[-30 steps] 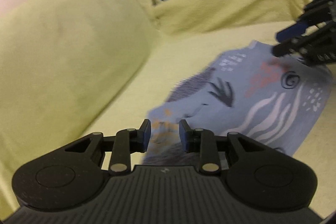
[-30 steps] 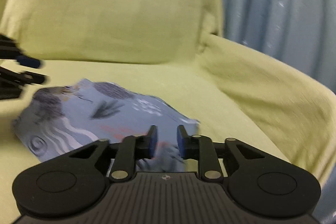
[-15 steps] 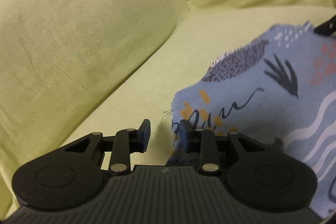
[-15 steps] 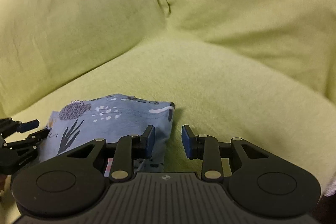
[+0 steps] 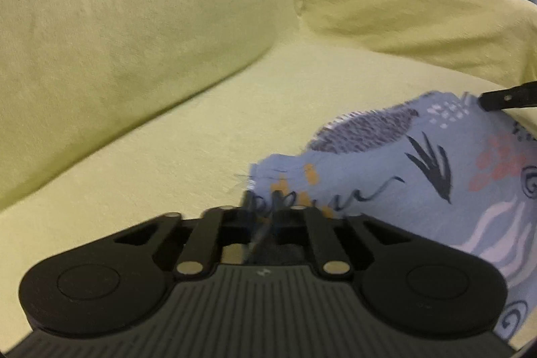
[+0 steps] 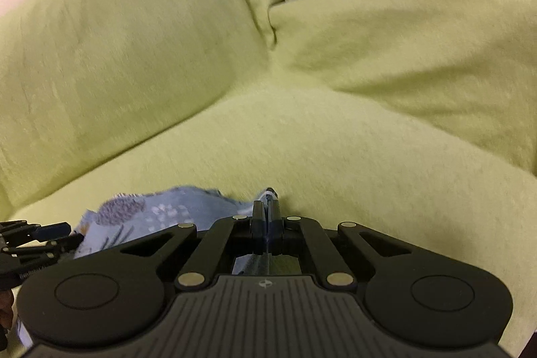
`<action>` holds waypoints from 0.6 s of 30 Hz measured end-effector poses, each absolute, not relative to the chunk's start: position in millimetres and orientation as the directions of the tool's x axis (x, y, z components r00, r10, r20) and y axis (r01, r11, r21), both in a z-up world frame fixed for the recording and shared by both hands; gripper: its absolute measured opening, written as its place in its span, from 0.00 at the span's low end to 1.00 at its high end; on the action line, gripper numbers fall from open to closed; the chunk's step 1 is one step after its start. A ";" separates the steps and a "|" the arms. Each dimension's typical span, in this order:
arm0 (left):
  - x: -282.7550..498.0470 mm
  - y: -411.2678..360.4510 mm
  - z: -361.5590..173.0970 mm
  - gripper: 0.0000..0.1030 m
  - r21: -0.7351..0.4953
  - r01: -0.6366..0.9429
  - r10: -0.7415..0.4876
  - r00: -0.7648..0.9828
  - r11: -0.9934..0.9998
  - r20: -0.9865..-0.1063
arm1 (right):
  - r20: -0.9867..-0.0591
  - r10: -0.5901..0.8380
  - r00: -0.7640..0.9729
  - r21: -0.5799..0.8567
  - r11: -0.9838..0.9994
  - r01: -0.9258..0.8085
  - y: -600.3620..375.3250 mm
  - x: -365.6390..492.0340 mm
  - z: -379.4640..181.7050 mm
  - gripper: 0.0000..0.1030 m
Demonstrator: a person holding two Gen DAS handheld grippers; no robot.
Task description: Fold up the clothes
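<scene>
The patterned blue cloth (image 5: 419,176) lay on the green sofa seat (image 5: 188,136), stretched between the left hand-held gripper (image 5: 261,213) and the right hand-held gripper (image 6: 267,217), each clamped on a corner.

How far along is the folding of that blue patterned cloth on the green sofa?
Early on. Done: both tongs have just closed on corners of the blue patterned cloth. In hand: the left tongs and right tongs each pinch a corner. Left: carrying those corners over to make the fold; the cloth lies mostly spread on the sofa seat.
</scene>
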State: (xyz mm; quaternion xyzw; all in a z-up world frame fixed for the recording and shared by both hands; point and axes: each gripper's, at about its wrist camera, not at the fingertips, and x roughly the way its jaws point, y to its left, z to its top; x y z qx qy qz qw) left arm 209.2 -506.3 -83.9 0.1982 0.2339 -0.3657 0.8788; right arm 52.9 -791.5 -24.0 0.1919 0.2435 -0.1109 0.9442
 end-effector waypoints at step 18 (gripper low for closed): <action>228.2 -493.5 -76.7 0.32 0.023 0.709 -0.598 0.611 0.705 -0.518 | -0.504 -0.161 0.849 0.342 0.865 0.367 -806.6 47.4 -30.2 0.15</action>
